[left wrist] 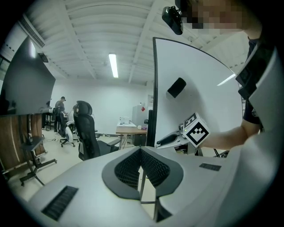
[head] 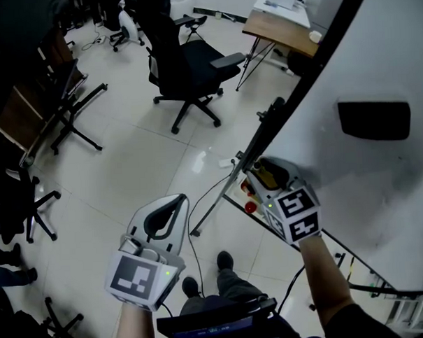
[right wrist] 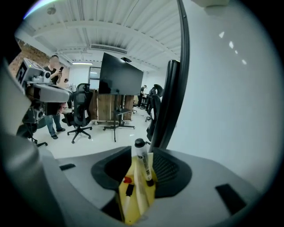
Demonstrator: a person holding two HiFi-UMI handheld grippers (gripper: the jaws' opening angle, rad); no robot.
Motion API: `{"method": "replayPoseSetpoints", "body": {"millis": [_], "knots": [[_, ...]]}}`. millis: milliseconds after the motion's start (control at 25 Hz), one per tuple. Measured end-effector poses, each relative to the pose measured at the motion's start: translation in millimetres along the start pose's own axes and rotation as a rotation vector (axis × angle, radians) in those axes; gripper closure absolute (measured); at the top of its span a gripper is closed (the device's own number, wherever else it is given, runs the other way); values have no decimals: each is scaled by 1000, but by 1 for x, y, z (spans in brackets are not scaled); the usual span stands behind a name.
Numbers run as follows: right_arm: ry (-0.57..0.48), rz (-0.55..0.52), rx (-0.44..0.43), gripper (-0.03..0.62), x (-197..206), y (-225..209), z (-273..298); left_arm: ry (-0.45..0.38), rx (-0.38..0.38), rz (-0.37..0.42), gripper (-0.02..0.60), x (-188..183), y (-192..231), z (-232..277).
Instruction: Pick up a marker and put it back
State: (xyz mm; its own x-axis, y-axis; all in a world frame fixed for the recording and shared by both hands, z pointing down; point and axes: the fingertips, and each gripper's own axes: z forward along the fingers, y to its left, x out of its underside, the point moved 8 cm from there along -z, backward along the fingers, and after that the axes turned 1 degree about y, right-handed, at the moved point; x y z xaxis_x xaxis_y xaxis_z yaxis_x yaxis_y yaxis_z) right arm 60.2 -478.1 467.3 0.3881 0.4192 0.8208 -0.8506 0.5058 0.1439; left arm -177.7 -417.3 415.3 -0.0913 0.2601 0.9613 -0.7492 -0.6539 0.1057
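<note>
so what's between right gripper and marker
Nothing: the marker stands between the jaws of the right gripper, with a yellow holder, seen in the right gripper view.

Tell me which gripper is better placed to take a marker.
Right. The right gripper is at the edge of the whiteboard, with a marker in the yellow holder between its fingers. The left gripper is shut, farther away.
</note>
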Motion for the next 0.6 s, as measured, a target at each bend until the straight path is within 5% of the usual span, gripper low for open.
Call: {"method": "replayPoseSetpoints", "body": {"millis": [80,600], "knots": [[3,-18,20,496,0,-1,1,2,-5,0,581,0,0,-2],[-62,-26,50,511,-5,-6,-5,-10,-33,26,581,-10,5,-15]]}}
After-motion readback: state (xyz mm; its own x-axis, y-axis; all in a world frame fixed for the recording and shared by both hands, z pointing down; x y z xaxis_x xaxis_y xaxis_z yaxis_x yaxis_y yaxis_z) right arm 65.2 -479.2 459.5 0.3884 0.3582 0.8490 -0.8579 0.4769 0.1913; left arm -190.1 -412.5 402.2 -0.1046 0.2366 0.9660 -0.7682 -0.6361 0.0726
